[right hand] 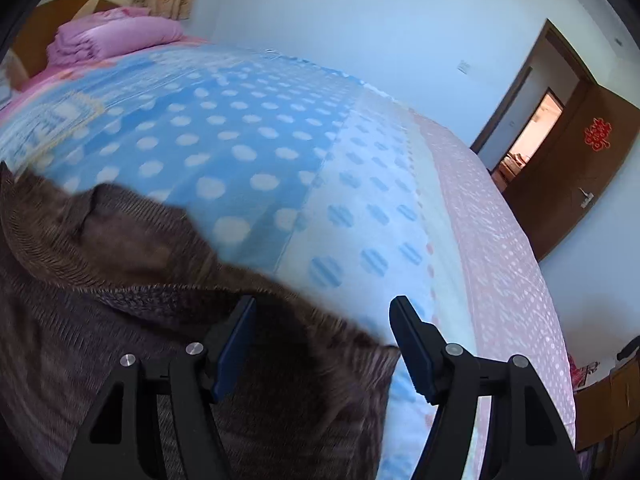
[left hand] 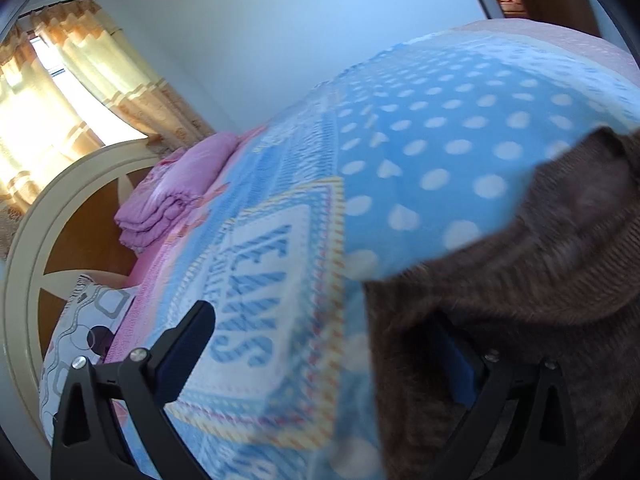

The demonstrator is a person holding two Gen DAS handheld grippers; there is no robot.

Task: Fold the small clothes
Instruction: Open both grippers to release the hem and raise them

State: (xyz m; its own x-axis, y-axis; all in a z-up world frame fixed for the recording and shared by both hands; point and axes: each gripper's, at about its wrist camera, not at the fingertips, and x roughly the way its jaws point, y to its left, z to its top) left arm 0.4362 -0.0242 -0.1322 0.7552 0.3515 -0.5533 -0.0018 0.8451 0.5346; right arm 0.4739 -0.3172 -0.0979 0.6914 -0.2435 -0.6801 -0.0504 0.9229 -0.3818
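— While both cameras blur a little, where is the garment?

— It's a brown knitted sweater (left hand: 520,280), lying on the bed's blue polka-dot blanket (left hand: 440,128). It fills the lower right of my left view and the lower left of my right view.

— And your left claw (left hand: 320,356)?

— Spread wide. One finger (left hand: 180,356) stands over the blanket's lettered patch; the other is partly hidden by a fold of the knit, so whether it touches I cannot tell.

— The right claw (right hand: 322,344)?

— Also spread. Its left finger (right hand: 234,352) stands over the sweater's edge, its right finger (right hand: 414,356) over the blanket, and knit lies between them.

— Anything else around?

— A folded pink quilt (left hand: 176,192) near the cream headboard (left hand: 24,248), a patterned pillow (left hand: 80,320), orange-trimmed curtains (left hand: 80,56), and a brown door (right hand: 580,168) standing open.
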